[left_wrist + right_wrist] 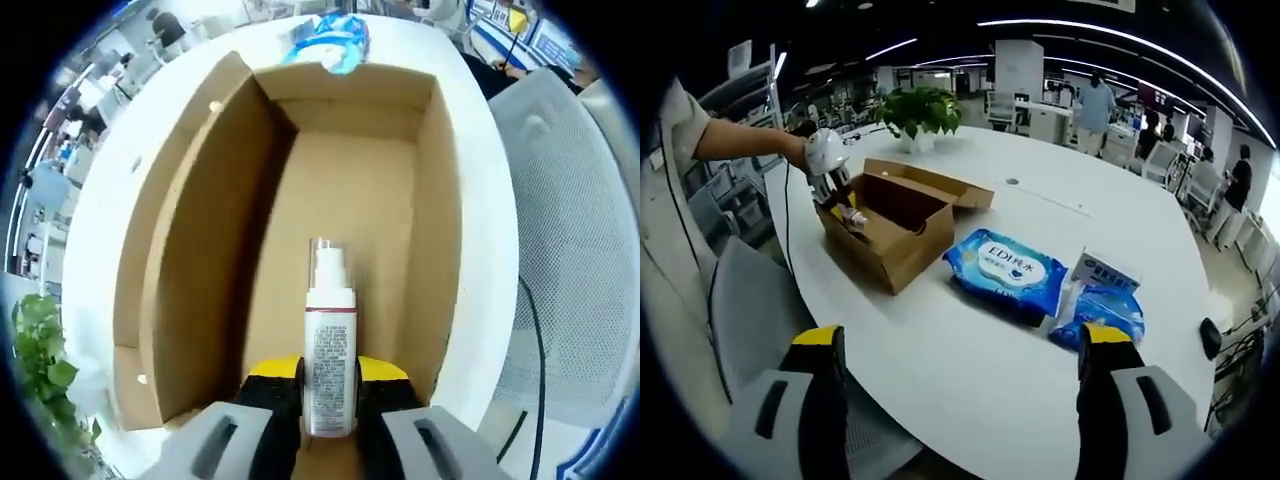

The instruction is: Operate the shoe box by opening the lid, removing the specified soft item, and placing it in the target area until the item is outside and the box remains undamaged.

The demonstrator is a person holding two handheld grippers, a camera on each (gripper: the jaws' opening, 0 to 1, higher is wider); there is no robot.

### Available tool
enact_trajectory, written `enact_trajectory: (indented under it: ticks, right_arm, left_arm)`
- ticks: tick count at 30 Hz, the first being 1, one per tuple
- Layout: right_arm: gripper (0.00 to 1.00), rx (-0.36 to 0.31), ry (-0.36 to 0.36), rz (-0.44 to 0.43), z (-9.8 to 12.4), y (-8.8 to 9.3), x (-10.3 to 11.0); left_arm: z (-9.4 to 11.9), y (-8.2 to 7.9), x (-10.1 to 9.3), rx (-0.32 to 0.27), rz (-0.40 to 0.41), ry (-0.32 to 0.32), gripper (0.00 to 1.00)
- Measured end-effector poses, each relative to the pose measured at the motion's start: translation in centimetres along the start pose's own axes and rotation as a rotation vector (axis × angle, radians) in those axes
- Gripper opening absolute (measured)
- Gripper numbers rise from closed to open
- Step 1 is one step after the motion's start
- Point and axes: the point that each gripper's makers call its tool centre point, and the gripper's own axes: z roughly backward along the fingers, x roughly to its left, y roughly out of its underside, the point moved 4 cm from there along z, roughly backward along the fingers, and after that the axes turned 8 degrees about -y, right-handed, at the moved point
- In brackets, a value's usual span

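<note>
Now my left fingers (328, 400) pinch the rigid, slippery spray bottle (330, 340) low, at six o'clock inside the cardboard shoe box (200, 250); right fingers (960, 370) gape empty.

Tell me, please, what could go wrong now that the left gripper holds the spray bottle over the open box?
The left gripper is shut on the spray bottle low on its body, so the bottle might tip or slip. The cardboard box walls stand close, and a bump could dent them. The wipes pack lies already outside.

One cardboard box (902, 222), one spray bottle (330, 335), two blue wipe packs (1005, 268), one potted plant (921, 112).
</note>
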Motion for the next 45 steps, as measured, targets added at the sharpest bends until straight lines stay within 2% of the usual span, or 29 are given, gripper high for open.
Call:
enact_trajectory:
  ticks: [6, 10, 15, 21, 31, 39, 41, 45]
  right_arm:
    - [0.88, -0.026, -0.016, 0.052, -0.1, -0.7, 0.5]
    - [0.78, -0.045, -0.045, 0.098, -0.4, -1.3, 1.2]
    - [0.75, -0.050, -0.060, 0.148, -1.1, -1.7, 1.9]
    - [0.68, -0.072, -0.095, 0.183, -1.9, -2.7, 2.7]
    - [0.63, -0.095, -0.167, 0.233, -3.6, -4.1, 4.6]
    - [0.61, -0.110, -0.209, 0.260, -4.6, -5.1, 5.7]
    - [0.59, -0.114, -0.219, 0.268, -4.7, -5.3, 5.8]
    - [0.54, -0.125, -0.242, 0.292, -5.0, -5.9, 6.2]
  left_arm:
    - [1.7, -1.9, -0.3, -0.057, -0.005, -0.030, 0.18]
    - [3.0, -3.6, -0.8, -0.107, 0.015, -0.047, 0.18]
    - [4.2, -5.2, -1.6, -0.154, 0.022, -0.061, 0.18]
    - [5.1, -6.3, -2.5, -0.177, 0.040, -0.047, 0.18]
    - [6.0, -7.8, -3.7, -0.220, 0.038, -0.023, 0.18]
    - [6.9, -9.5, -5.1, -0.288, 0.013, 0.012, 0.18]
    - [7.0, -9.8, -5.6, -0.301, 0.003, 0.037, 0.18]
    - [7.1, -10.4, -6.0, -0.331, 0.012, 0.040, 0.18]
